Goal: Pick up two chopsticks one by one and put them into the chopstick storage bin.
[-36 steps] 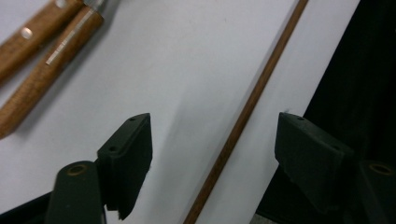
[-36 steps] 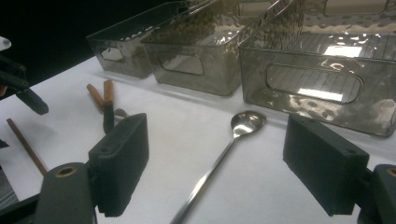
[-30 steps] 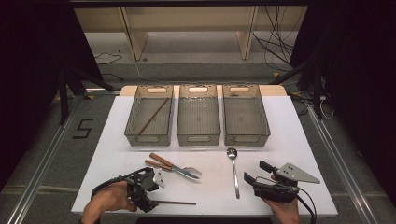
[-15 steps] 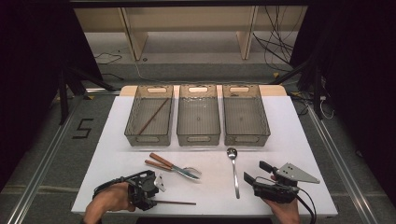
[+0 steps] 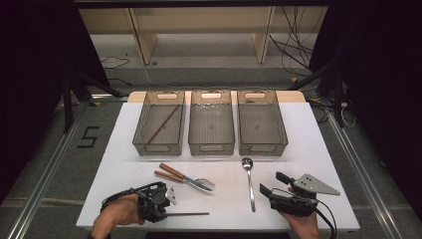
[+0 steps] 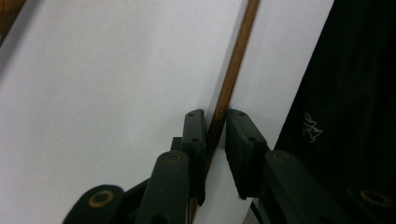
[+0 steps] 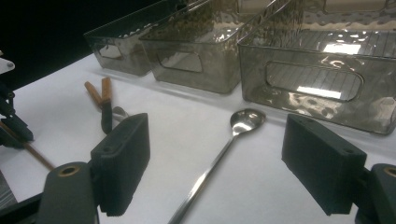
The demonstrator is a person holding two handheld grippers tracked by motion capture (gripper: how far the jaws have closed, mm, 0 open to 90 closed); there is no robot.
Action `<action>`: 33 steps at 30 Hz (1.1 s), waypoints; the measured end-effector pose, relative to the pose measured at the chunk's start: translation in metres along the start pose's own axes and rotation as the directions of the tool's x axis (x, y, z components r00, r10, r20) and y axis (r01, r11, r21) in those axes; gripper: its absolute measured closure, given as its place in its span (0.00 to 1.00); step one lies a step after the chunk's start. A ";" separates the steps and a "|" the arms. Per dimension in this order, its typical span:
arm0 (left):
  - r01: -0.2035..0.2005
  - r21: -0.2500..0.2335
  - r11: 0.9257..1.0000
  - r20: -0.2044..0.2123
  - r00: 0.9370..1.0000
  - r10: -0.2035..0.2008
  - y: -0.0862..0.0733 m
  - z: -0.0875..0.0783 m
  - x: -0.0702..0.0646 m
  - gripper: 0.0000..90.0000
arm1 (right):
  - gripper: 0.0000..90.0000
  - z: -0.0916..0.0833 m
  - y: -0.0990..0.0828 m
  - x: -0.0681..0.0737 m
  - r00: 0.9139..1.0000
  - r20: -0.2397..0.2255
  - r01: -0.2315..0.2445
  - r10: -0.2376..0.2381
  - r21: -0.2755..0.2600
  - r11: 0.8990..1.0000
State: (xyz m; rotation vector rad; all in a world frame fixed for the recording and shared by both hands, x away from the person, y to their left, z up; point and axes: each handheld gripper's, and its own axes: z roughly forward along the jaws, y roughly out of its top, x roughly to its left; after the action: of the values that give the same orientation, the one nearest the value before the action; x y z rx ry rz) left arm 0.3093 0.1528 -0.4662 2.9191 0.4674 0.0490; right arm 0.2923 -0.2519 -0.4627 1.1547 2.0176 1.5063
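Note:
A thin brown chopstick (image 5: 188,214) lies along the table's front edge. My left gripper (image 5: 163,211) points down at its near end. In the left gripper view the chopstick (image 6: 233,70) runs between the two black pads of that gripper (image 6: 215,114). The jaws have just been closing and stand narrow around the chopstick, with a slim gap still showing at one pad. My right gripper (image 5: 274,183) rests at the front right, wide open, with nothing held. A steel spoon (image 5: 250,186) lies just left of it and runs between its spread jaws (image 7: 219,144) in the right gripper view.
Three clear bins stand in a row at the back: the left bin (image 5: 144,134) holds another chopstick (image 5: 163,123), the middle bin (image 5: 211,148) and right bin (image 5: 263,148) look bare. Two wooden-handled utensils (image 5: 184,178) lie crossed at mid-table.
The left gripper's jaws have narrowed around the chopstick. Both hands have stayed in place, and the spoon and other utensils have not moved.

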 end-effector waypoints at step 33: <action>0.078 -0.219 0.973 -0.086 0.991 -0.098 -0.005 -0.038 0.018 0.94 | 0.27 0.000 0.000 -0.002 1.000 0.008 -0.006 0.006 0.001 1.000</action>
State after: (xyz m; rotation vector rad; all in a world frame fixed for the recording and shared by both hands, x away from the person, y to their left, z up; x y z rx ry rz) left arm 0.3224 0.1700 -0.4293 2.6887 0.5684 0.2151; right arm 0.2932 -0.2535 -0.4630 1.1664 2.0114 1.5021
